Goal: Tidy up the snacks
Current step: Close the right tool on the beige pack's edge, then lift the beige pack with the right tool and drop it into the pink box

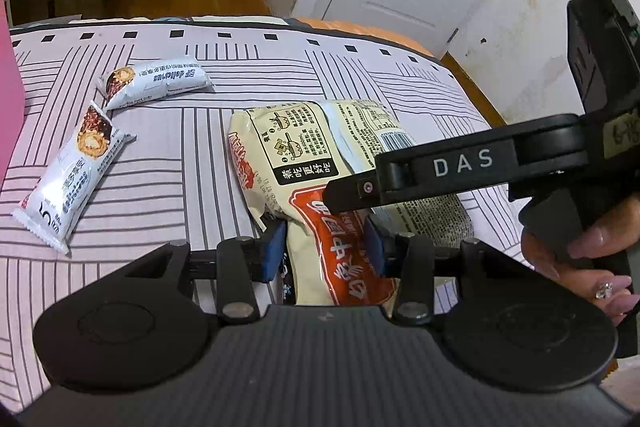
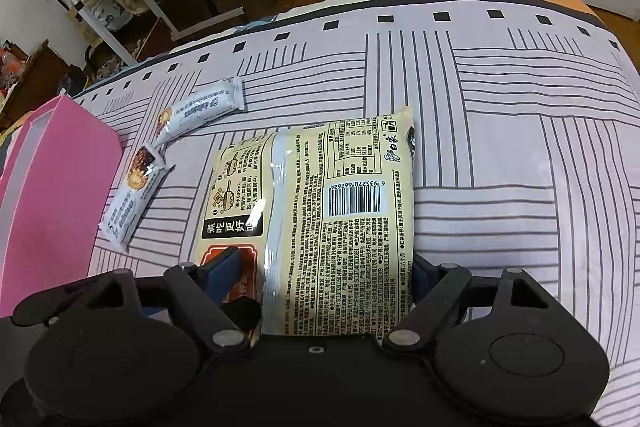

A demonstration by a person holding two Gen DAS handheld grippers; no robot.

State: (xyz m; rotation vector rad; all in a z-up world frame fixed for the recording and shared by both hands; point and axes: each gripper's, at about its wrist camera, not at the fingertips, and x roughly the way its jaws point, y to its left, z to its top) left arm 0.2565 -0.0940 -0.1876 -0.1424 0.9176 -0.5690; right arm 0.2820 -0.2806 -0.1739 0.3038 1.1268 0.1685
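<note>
Left wrist view: the left gripper (image 1: 325,247) clenched the noodle packet (image 1: 320,163) lying on the striped bedsheet (image 1: 180,155); that soft bag could slip or crumple.
Right wrist view: the right gripper (image 2: 326,277) straddled the packet's near end.
Hidden: pad contact could not be told; the pink box (image 2: 60,187) was cut off.
</note>
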